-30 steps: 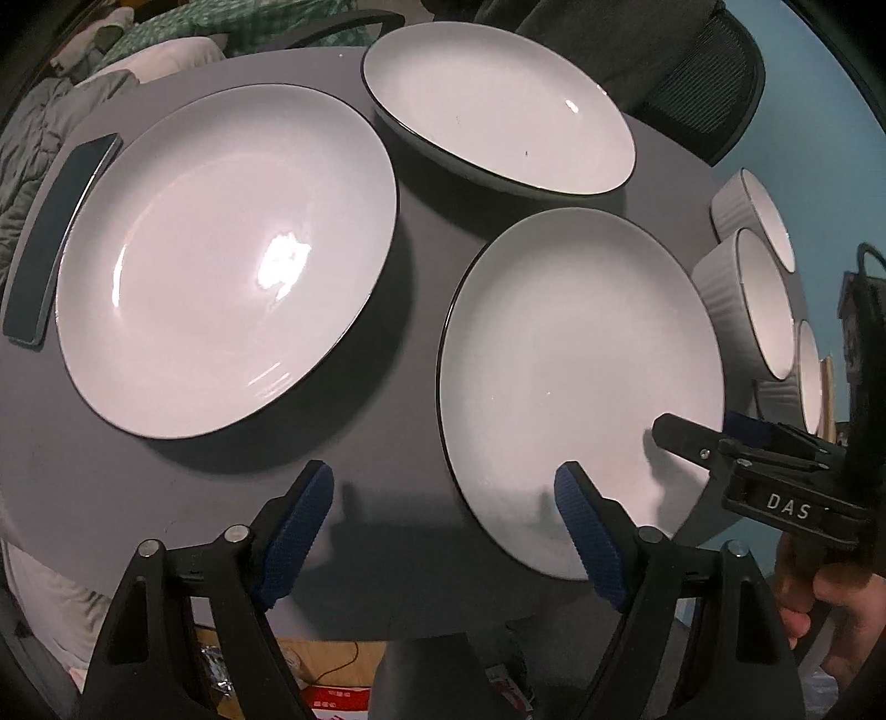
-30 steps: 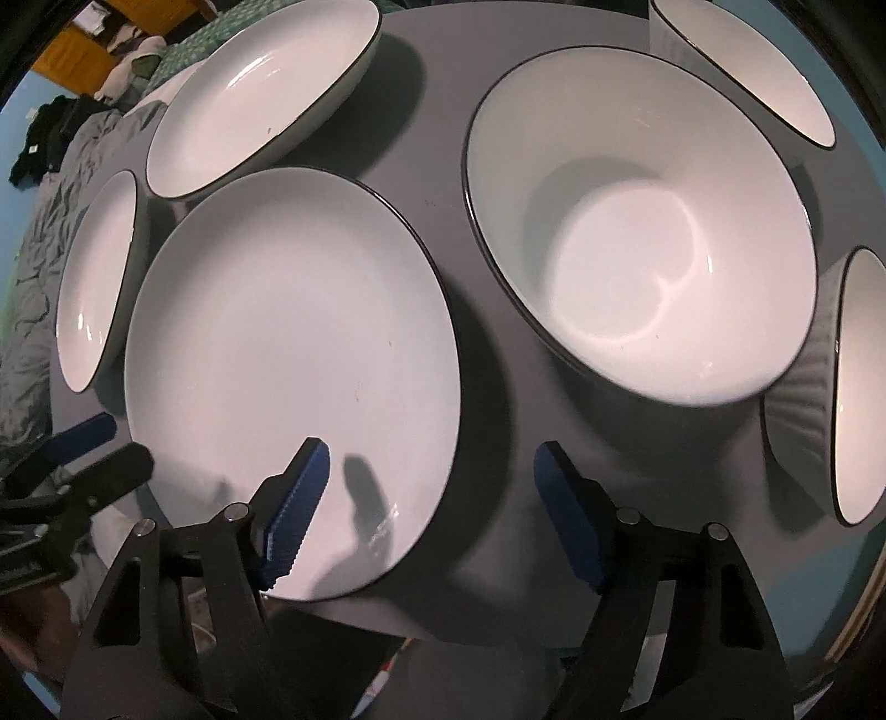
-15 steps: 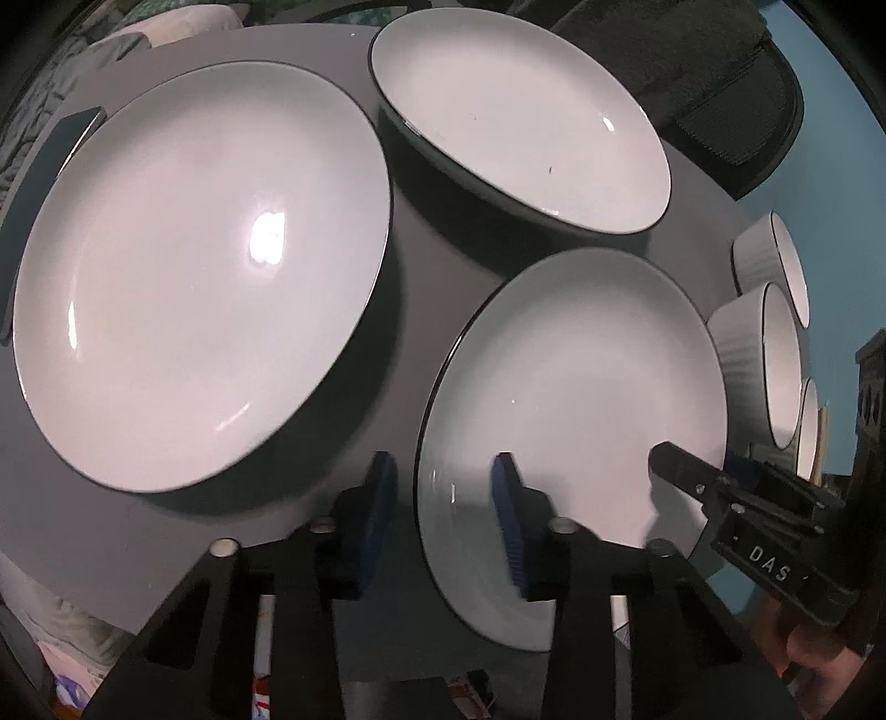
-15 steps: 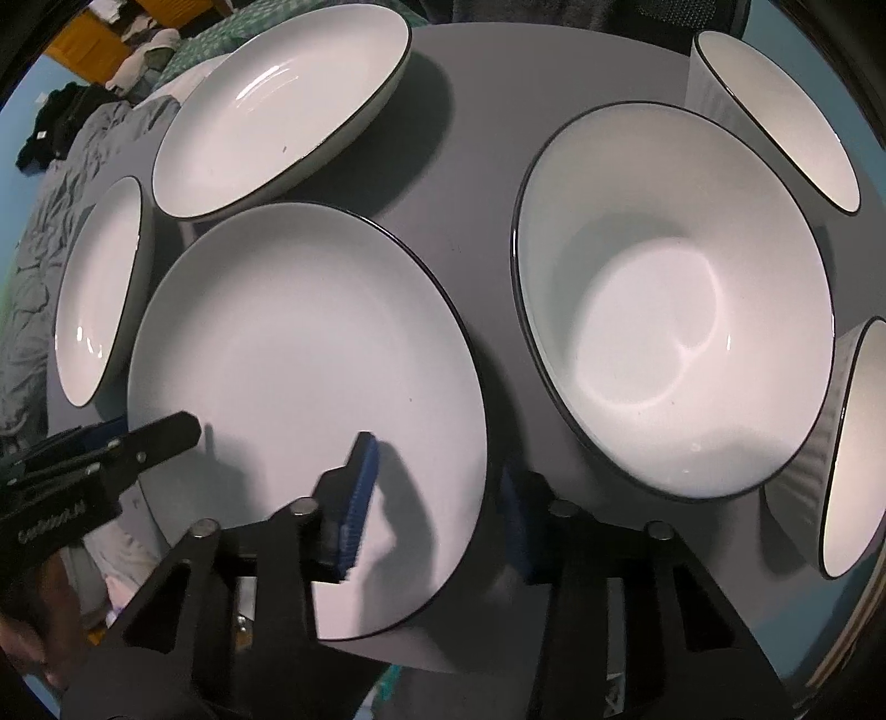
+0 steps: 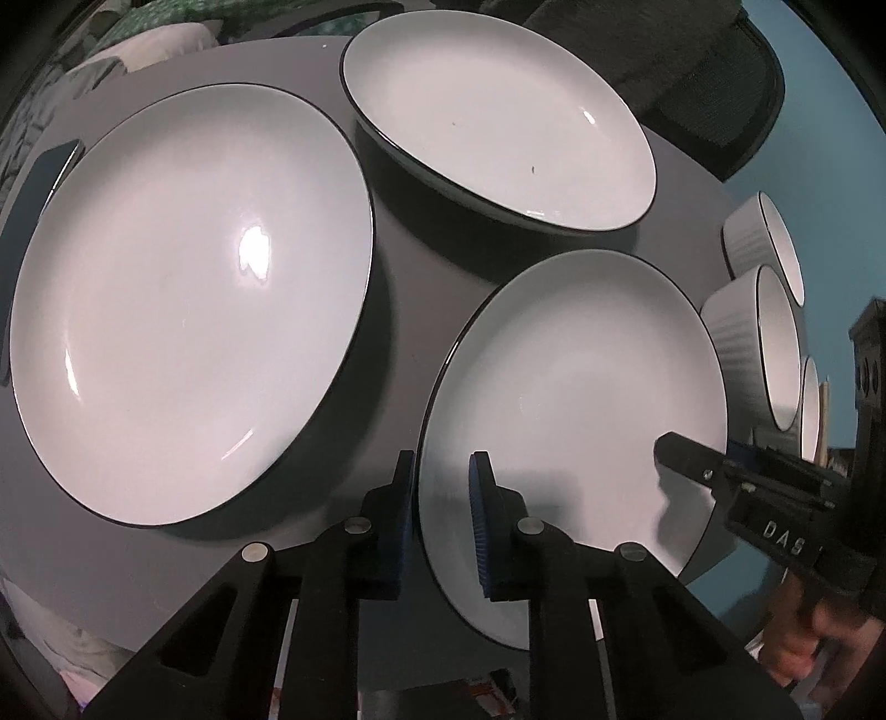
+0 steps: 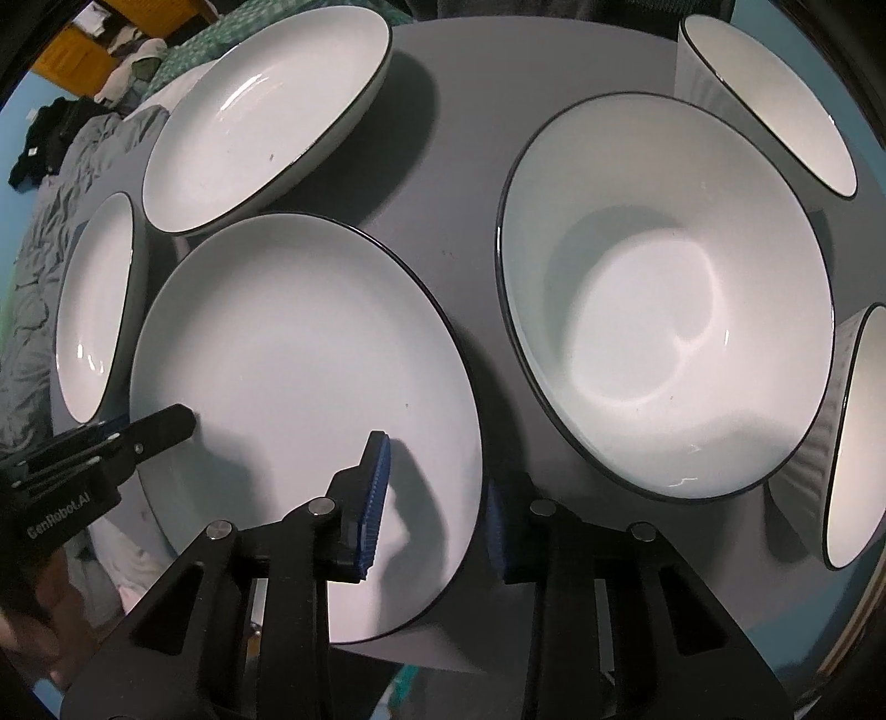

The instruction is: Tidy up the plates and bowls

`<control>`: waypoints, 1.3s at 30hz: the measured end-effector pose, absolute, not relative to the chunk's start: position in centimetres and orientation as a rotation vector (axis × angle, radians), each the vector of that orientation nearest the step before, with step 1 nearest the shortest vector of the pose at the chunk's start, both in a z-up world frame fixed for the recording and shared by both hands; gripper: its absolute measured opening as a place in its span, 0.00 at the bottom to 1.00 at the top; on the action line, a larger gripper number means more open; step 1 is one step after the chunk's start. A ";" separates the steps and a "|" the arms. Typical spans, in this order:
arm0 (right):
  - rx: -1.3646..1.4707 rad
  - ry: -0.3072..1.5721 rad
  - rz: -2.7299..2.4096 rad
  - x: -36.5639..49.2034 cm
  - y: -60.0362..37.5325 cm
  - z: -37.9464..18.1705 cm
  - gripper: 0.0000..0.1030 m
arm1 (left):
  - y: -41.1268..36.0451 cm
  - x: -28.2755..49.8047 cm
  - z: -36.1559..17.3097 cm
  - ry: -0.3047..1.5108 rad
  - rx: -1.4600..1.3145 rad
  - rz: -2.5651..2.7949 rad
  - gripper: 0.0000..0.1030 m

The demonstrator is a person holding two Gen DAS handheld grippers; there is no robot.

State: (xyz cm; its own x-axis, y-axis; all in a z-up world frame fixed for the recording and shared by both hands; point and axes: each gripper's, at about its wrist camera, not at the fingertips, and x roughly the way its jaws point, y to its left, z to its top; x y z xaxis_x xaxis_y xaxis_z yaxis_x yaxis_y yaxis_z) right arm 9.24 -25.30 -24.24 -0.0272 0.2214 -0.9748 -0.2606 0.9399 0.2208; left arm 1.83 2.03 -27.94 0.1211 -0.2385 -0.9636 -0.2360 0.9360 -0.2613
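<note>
Here, near plate (image 5: 581,387) sits at table (image 5: 398,288) front edge. Left tongs (image 5: 440,520) and right tongs (image 6: 434,498) both straddle opposite rims, nearly clamped. Glazed, slippery, breakable, likely heavy: grip rim only.

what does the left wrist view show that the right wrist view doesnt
Only the left wrist view shows the dark phone at the table's far left edge and the black chair beyond the table.

Only the right wrist view shows the deep bowl's whole interior and the orange furniture in the far corner.

Both show the near plate, gripped at opposite rims by the left tongs and the right tongs, plus the two other large plates.
</note>
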 end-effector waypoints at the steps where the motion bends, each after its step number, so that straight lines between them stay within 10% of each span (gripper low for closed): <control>1: -0.028 1.563 0.392 9.3 -25.4 -24.3 0.30 | 2.1 1.7 -27.9 1.468 -0.391 -0.001 0.17; 39: 0.085 1.585 0.483 5.9 -29.1 -23.8 0.16 | 0.5 1.7 -29.4 1.579 -0.377 -0.103 0.18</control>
